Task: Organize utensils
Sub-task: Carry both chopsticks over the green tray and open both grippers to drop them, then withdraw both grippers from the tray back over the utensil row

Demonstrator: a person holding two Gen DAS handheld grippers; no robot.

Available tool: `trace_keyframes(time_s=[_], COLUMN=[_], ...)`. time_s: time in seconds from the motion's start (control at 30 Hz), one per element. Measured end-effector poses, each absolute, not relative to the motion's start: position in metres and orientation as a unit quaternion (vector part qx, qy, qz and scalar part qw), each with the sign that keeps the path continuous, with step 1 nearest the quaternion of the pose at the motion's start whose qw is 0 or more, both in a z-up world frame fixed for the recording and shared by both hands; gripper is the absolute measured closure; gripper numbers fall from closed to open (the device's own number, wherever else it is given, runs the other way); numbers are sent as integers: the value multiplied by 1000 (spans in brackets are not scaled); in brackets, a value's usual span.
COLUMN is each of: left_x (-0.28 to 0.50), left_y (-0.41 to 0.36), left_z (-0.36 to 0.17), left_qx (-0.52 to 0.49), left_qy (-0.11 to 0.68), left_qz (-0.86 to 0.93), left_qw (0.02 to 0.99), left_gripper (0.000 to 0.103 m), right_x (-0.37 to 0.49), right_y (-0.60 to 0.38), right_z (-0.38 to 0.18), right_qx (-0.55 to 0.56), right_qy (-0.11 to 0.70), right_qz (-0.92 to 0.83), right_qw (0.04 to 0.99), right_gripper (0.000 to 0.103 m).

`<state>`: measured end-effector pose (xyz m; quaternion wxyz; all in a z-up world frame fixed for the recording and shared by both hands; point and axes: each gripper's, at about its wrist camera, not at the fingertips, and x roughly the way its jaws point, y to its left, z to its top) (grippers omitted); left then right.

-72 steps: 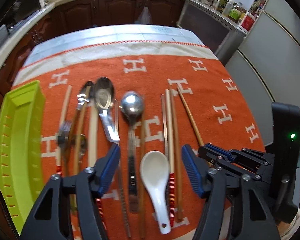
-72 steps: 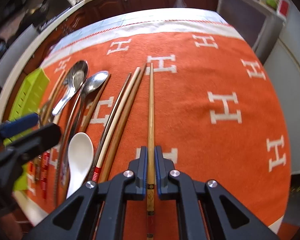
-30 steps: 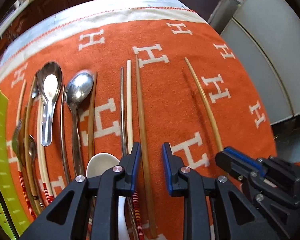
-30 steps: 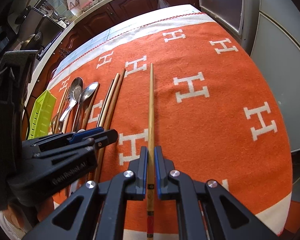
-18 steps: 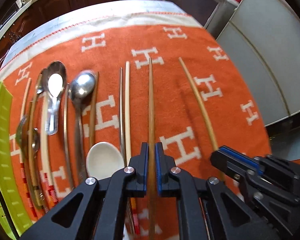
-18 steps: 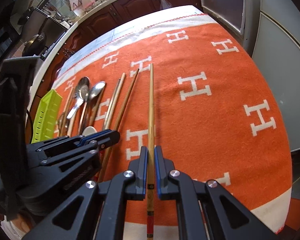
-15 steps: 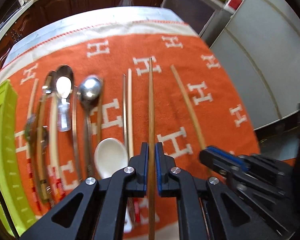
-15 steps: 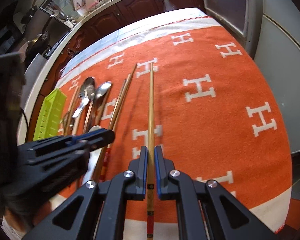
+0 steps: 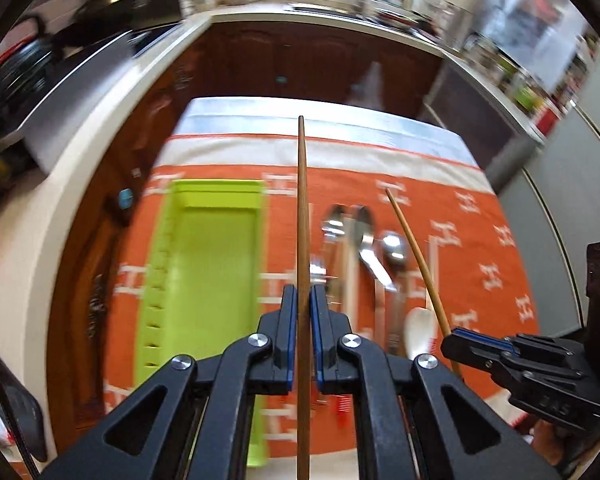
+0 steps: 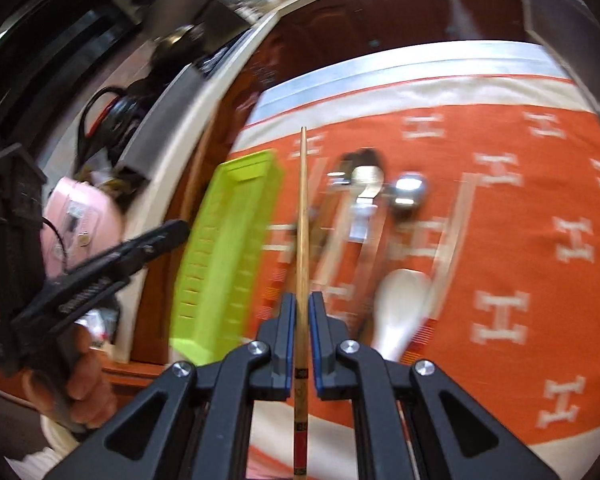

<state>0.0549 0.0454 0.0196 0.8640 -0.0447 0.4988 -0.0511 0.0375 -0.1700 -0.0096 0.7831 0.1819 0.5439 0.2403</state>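
Observation:
My left gripper is shut on a brown wooden chopstick, held in the air along the right edge of the lime-green tray. My right gripper is shut on a lighter chopstick with a red-banded end, also off the cloth, just right of the tray. In the left wrist view the right gripper and its chopstick sit over the metal spoons and the white ceramic spoon. The left gripper shows at the left, held by a hand.
An orange cloth with white H marks covers the table. More chopsticks and spoons lie in a row right of the tray. Left of the table runs a pale counter edge with dark cabinets; a pink object sits beyond it.
The left gripper closed on the brown chopstick and lifted it. Both grippers rose and swung left with their chopsticks, from the cloth's right half to beside the green tray.

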Motion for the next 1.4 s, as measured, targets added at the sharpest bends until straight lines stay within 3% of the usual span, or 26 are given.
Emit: trace_keyframes(time_s=[0.3,0.6,0.97,1.2,1.4], left_x=[76,78,75,69,65], left_y=[119,131,139,144,148], left_z=[-35,-77,-80,-63,-51], left_qx=[-115,-111,-70,-76,-90], left_qy=[527,551,558,546,536], left_qz=[-17,-9,31,38,36], left_qw=[842,827,826,834,839], left_gripper=[99,99,98,89,87], right_x=[71,82,80,79,76], right_y=[-66,-33,-11,-9,-15], right_z=[-26,-66,-85,-92,-83], right_qx=[195,204,201,222,220], right_qy=[557,591,607,619,613], right_qz=[261,224,222,234,249], right_qw=[764,748,736,716,717], right_gripper=[96,96,95,95,96])
